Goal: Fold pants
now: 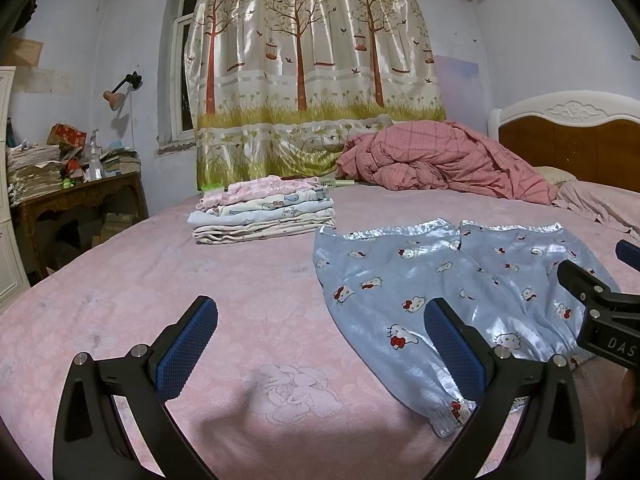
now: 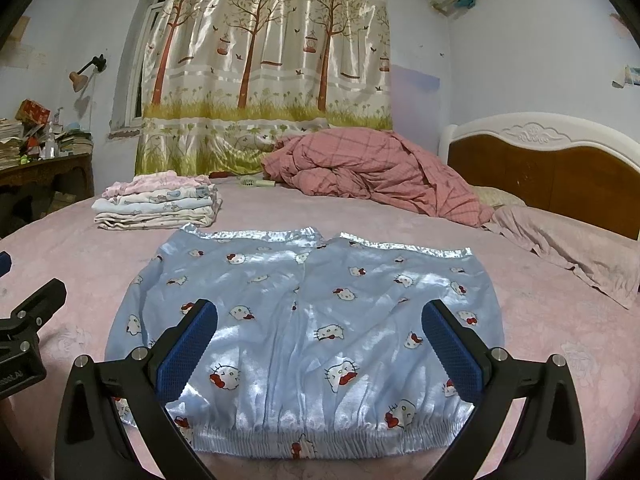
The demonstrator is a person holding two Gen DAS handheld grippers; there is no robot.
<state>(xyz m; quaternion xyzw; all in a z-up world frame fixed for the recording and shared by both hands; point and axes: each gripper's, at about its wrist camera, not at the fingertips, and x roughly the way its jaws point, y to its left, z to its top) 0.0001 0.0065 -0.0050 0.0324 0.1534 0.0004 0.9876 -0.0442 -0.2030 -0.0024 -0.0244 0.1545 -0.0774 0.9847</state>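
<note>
Light blue satin pants (image 2: 304, 312) with a cat print lie flat on the pink bed, elastic waistband nearest me, leg cuffs pointing away. In the left wrist view the pants (image 1: 440, 292) lie to the right. My right gripper (image 2: 320, 344) is open and empty, hovering over the waistband end of the pants. My left gripper (image 1: 320, 344) is open and empty, over the bare sheet just left of the pants, its right finger (image 1: 452, 344) above the pants' left edge. The right gripper also shows at the right edge of the left wrist view (image 1: 600, 304).
A stack of folded clothes (image 1: 264, 216) sits on the pink bed sheet (image 1: 200, 288) beyond the pants to the left. A crumpled red plaid quilt (image 2: 372, 168) lies at the back by the headboard (image 2: 548, 160). A cluttered desk (image 1: 76, 196) stands left of the bed.
</note>
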